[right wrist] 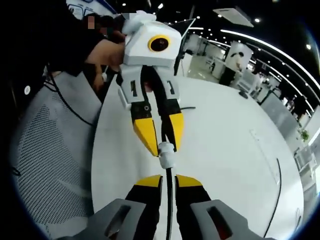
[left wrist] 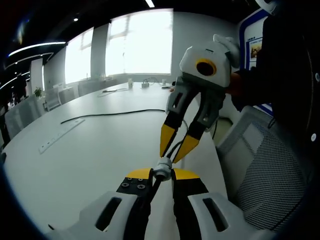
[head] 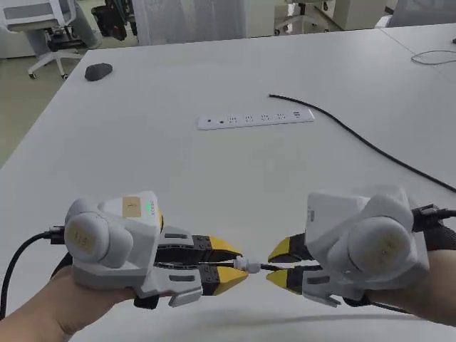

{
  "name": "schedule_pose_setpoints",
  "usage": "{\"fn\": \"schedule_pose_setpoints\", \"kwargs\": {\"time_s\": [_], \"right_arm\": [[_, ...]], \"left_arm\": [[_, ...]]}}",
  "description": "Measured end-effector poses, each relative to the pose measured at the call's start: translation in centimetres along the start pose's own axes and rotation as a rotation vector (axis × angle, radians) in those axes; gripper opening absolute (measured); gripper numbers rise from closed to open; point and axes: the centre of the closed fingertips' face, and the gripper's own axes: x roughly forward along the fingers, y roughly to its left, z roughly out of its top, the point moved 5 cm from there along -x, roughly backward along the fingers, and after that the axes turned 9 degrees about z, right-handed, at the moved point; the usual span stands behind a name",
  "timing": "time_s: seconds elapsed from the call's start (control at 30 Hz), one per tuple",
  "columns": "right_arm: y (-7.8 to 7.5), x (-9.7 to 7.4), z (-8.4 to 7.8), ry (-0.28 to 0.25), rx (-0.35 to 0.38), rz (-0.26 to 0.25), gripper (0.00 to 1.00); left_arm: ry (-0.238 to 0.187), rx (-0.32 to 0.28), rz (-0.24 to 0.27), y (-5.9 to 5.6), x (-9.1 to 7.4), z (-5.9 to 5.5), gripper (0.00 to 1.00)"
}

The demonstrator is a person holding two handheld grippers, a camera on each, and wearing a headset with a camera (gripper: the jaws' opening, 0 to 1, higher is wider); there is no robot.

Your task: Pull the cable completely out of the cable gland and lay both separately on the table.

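Note:
A small white cable gland (head: 250,265) hangs between the two grippers, above the white table (head: 214,178) near its front edge. My left gripper (head: 239,262) comes in from the left and is shut on the cable gland (left wrist: 162,169) at its yellow fingertips. A thin black cable (head: 266,267) leaves the gland toward my right gripper (head: 274,265), which faces the left one. The cable (right wrist: 169,202) runs between the right gripper's (right wrist: 169,181) own jaws, which are shut on it just short of the gland (right wrist: 165,152). The two sets of tips almost touch.
A white power strip (head: 255,118) lies mid-table, with a long black cord (head: 356,135) running off right. A dark mouse (head: 98,71) sits at the far left and a thin looped wire (head: 434,57) at the far right. Office chairs stand beyond the table; a mesh chair (left wrist: 270,170) is close behind.

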Motion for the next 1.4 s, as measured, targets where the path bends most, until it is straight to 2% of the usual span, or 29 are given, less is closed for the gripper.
{"fn": "schedule_pose_setpoints", "kwargs": {"time_s": [0.03,0.27,0.43,0.67,0.73,0.83,1.3,1.4], "right_arm": [[0.1,0.0,-0.1,0.004,-0.004,0.005,0.01],[0.0,0.0,-0.4,0.017,-0.01,-0.008,0.0],[-0.5,-0.5,-1.2,0.036,0.002,-0.048,0.0],[-1.6,-2.3,-4.6,0.085,0.066,-0.1,0.0],[-2.0,-3.1,-5.9,0.104,0.097,-0.138,0.0],[-2.2,-3.8,-7.0,0.128,0.111,-0.165,0.0],[-2.9,-5.5,-12.9,0.26,0.172,-0.231,0.0],[-2.9,-5.8,-13.7,0.266,0.194,-0.231,0.0]], "left_arm": [[0.0,0.002,-0.001,0.0,0.0,0.0,0.15],[0.005,0.001,-0.006,-0.1,0.2,-0.2,0.15],[-0.005,-0.017,0.005,0.3,0.2,-0.1,0.15],[0.0,-0.021,0.024,1.0,-0.3,-0.6,0.15],[-0.01,-0.023,0.032,1.2,-0.6,-0.6,0.15],[-0.02,-0.028,0.04,1.5,-0.7,-0.6,0.15],[0.011,-0.021,0.032,1.4,-1.0,-1.1,0.15],[0.017,-0.023,0.035,1.4,-1.2,-1.2,0.15]]}}
